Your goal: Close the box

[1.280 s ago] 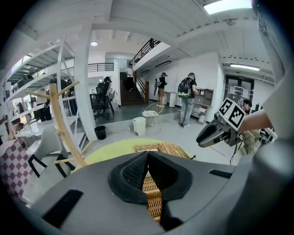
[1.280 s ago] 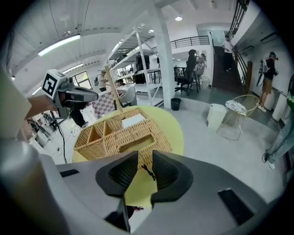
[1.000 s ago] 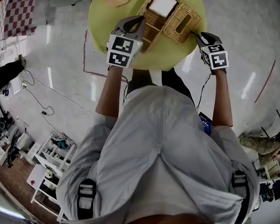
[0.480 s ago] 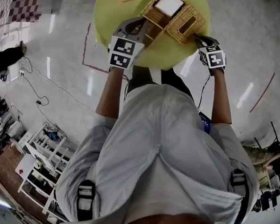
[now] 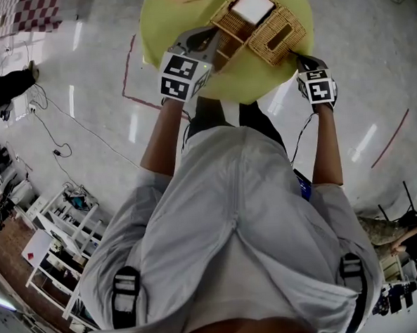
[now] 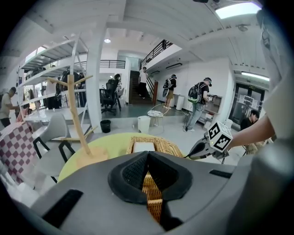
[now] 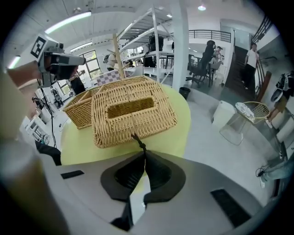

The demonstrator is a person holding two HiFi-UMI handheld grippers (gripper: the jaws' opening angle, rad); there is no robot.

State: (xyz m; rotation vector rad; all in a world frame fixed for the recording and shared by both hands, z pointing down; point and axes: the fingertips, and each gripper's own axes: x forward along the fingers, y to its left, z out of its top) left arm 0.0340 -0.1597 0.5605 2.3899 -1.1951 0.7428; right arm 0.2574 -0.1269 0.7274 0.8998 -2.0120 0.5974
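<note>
Right gripper view shows the right gripper [image 7: 144, 155] clenched on the short dark cord tab [image 7: 138, 141] at the near edge of the slotted woven wicker lid [image 7: 131, 114], which lies open beside the rectangular wicker box [image 5: 234, 28] on the round yellow-green table [image 5: 164, 24]. The left gripper [image 6: 148, 158] is clamped on the box's near wall, bracing it. Judged step: lid grasped, closing not yet begun. The next move calls for swinging the lid over the opening. The hinge line is not discernible; the white contents [image 5: 253, 6] cannot be identified

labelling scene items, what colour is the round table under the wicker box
Yellow-green table; clearest in the head view.
</note>
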